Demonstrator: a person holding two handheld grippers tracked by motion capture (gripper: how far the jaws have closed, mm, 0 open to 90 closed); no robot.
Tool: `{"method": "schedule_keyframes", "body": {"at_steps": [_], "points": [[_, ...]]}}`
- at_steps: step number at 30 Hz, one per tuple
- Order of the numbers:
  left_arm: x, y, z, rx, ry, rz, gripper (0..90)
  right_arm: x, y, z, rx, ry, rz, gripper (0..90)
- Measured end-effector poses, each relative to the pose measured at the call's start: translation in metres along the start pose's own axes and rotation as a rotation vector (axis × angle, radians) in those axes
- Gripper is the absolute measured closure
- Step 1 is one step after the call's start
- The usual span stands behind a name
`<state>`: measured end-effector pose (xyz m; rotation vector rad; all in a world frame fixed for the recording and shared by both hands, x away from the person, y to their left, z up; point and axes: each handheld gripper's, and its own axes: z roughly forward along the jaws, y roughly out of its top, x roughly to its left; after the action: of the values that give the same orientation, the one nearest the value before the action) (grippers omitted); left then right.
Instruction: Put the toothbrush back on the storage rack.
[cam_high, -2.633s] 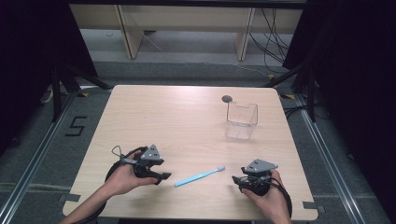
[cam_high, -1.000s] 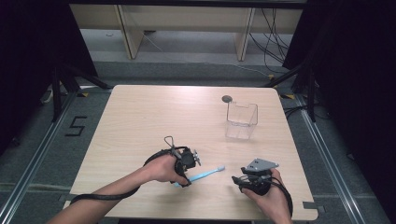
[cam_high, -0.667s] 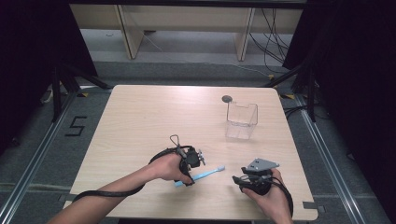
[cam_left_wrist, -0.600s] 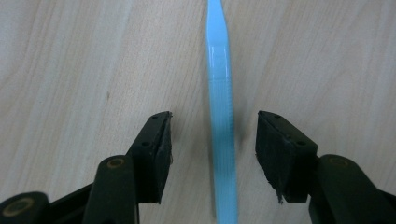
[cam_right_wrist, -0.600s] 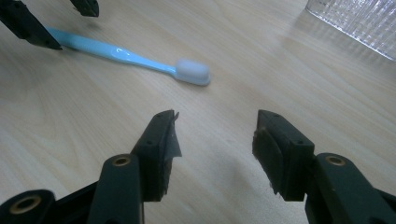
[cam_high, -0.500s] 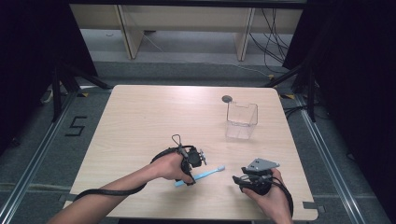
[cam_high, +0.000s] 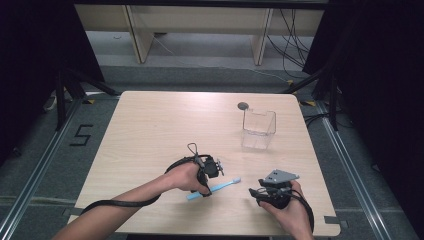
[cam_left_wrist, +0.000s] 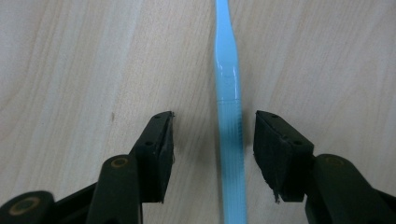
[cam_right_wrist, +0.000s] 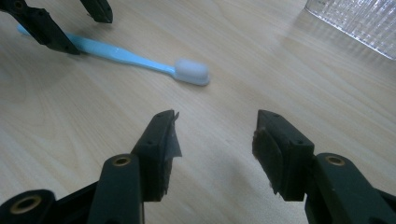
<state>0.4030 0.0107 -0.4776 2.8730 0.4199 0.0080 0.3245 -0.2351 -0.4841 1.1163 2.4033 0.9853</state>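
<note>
the surface (cam_high: 150, 130) is a light wood-grain top with rounded corners, seen from the high view on a grey floor (cam_high: 45, 150). a metal rail (cam_high: 30, 187) runs along the floor on each side of it. a black "5" marking (cam_high: 81, 135) is taped to the floor beside the left edge. beyond the far edge stand pale wooden furniture legs (cam_high: 137, 30), with loose cables (cam_high: 292, 25) trailing on the floor near them. black curtains (cam_high: 380, 75) close off both sides of the room.

a light blue toothbrush (cam_high: 214, 188) lies flat on the near half of the surface, its white bristle head pointing toward the right. a clear ribbed plastic container (cam_high: 258, 129) stands upright on the far right part, well apart from the toothbrush. a small round grey disc (cam_high: 243, 105) lies just beyond it.

the left tool (cam_left_wrist: 214, 135) is lowered over the toothbrush handle (cam_left_wrist: 229, 140). its jaws stand apart, one on each side of the handle, neither touching it. the handle lies nearer the jaw on the right of the left gripper view.

the right tool (cam_right_wrist: 215, 135) sits near the front right edge, held low over bare surface. its jaws stand apart with nothing between them. the toothbrush head (cam_right_wrist: 191, 71) lies ahead of it.
</note>
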Motion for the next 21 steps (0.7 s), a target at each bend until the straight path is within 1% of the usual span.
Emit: {"method": "schedule_keyframes", "body": {"at_steps": [5,6,9,11,12,15,21], "points": [[-0.0012,0.0032,0.0006,-0.008,0.001,0.005,48.8,-0.0005,-0.0003,-0.0007,0.001,0.0,0.0,49.0],[-0.0013,0.0036,0.0008,-0.008,0.001,0.005,49.3,0.0001,0.0,-0.0013,0.005,0.003,0.013,49.0],[-0.0006,0.0047,0.0016,-0.001,0.014,0.016,50.9,0.0001,-0.0001,-0.0014,0.003,0.004,0.012,49.0],[-0.0001,0.0051,0.0017,0.006,0.02,0.025,51.9,-0.0011,-0.0003,-0.0008,-0.008,0.001,-0.004,49.0],[-0.001,0.0047,0.0027,-0.001,0.019,0.018,52.2,-0.0014,-0.0006,-0.0005,-0.01,-0.002,-0.009,49.0],[-0.0014,0.0049,0.003,0.0,0.018,0.021,53.3,-0.0015,-0.0006,-0.0006,-0.011,-0.001,-0.01,49.0],[-0.0024,0.0067,0.0025,0.011,0.017,0.042,56.4,-0.0006,-0.0004,-0.0008,-0.002,0.005,0.003,49.0]]}}
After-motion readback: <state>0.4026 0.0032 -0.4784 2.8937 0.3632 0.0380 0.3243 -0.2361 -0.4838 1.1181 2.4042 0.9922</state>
